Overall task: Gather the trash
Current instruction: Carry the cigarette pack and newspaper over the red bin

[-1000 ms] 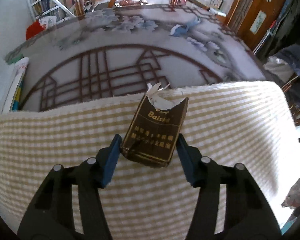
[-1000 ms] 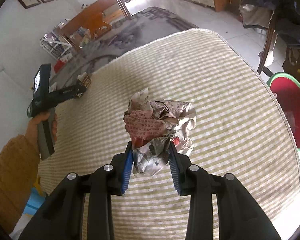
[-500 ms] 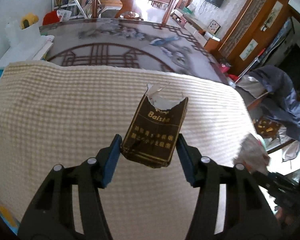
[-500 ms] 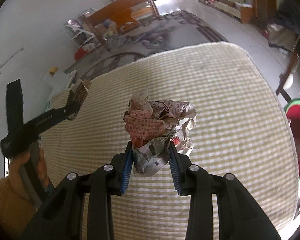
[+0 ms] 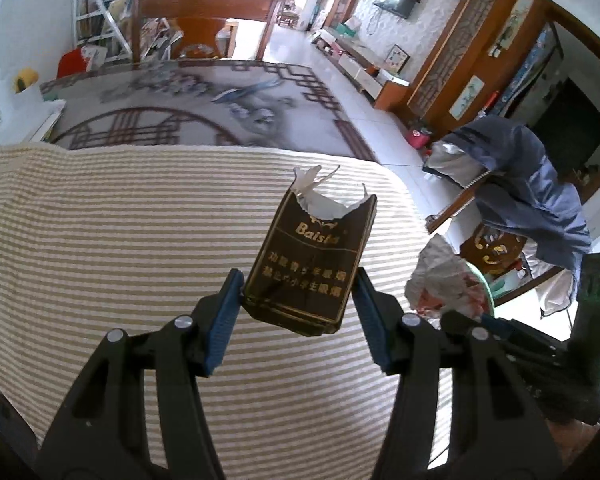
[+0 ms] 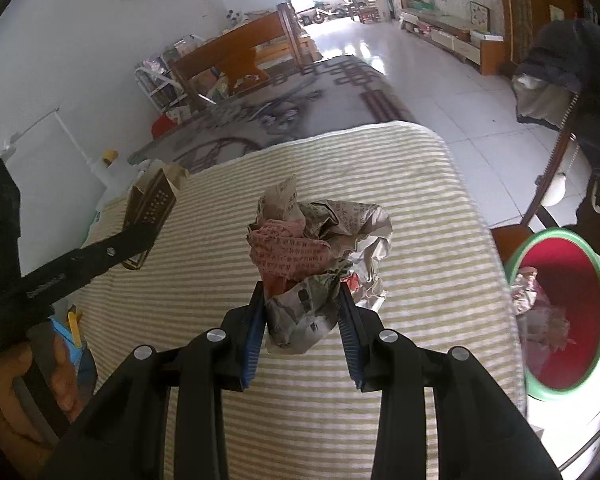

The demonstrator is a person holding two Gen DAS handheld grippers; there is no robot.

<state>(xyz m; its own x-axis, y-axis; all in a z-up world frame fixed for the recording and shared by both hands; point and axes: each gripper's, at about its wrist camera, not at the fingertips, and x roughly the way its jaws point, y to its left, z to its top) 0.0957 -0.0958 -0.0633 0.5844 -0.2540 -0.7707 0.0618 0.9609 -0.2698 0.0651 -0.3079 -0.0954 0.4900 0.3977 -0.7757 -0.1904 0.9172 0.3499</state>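
surface: table, beige striped cloth (image 6: 420, 184) | floor: patterned rug (image 5: 204, 100)

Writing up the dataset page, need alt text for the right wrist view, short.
The right gripper holds a newspaper wad between its jaws above a striped tablecloth. At right, on the floor, a red bin with a green rim has paper in it. At left, the left gripper holds a brown box.
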